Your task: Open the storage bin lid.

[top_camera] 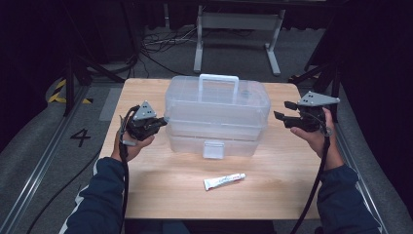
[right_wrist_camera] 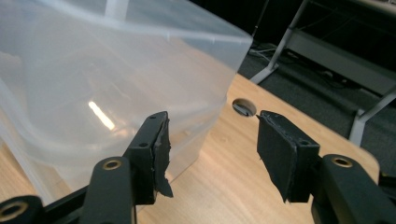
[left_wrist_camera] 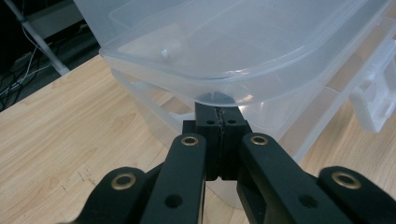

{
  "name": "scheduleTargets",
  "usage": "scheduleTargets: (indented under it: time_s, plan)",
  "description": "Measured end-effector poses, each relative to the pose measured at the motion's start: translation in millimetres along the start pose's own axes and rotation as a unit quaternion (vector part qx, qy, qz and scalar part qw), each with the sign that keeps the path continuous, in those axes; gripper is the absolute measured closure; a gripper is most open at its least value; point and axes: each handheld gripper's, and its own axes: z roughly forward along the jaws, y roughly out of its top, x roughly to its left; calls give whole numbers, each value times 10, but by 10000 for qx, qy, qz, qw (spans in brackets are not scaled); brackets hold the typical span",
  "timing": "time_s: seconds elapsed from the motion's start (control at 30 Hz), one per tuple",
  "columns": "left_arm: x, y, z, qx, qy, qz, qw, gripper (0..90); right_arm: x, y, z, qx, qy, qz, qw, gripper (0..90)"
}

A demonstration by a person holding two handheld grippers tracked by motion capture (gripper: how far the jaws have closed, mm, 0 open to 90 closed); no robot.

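Observation:
A clear plastic storage box [top_camera: 216, 114] with a white handle [top_camera: 218, 80] and a front latch [top_camera: 213, 149] stands in the middle of the wooden table [top_camera: 160, 187]. My left gripper [top_camera: 163, 122] is at the box's left end. In the left gripper view it [left_wrist_camera: 218, 109] is shut, pads together, with its tips tucked under the lid's rim [left_wrist_camera: 243, 77]. My right gripper [top_camera: 284, 110] hovers just off the box's right end. In the right gripper view it [right_wrist_camera: 212, 140] is open with nothing between the jaws, and the box [right_wrist_camera: 93, 84] lies beside one jaw.
A small white tube [top_camera: 224, 181] lies on the table in front of the box. A cable hole [right_wrist_camera: 243, 107] is cut in the tabletop near the right gripper. Beyond the table's far edge are a metal stand [top_camera: 238, 22] and floor cables.

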Motion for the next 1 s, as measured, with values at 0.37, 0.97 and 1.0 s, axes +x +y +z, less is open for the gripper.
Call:
scheduleTargets:
  time_s: [0.37,0.97,1.0]
  plan:
    - [8,20,-6,14,-5,9,10000,900,52,-340,144,109,509,125,9986,396]
    - [3,111,-13,75,-39,89,9999,900,214,-328,245,-487,509,48,9975,416]
    - [3,112,-14,69,-35,96,9999,900,214,-322,243,-527,486,44,9974,418]
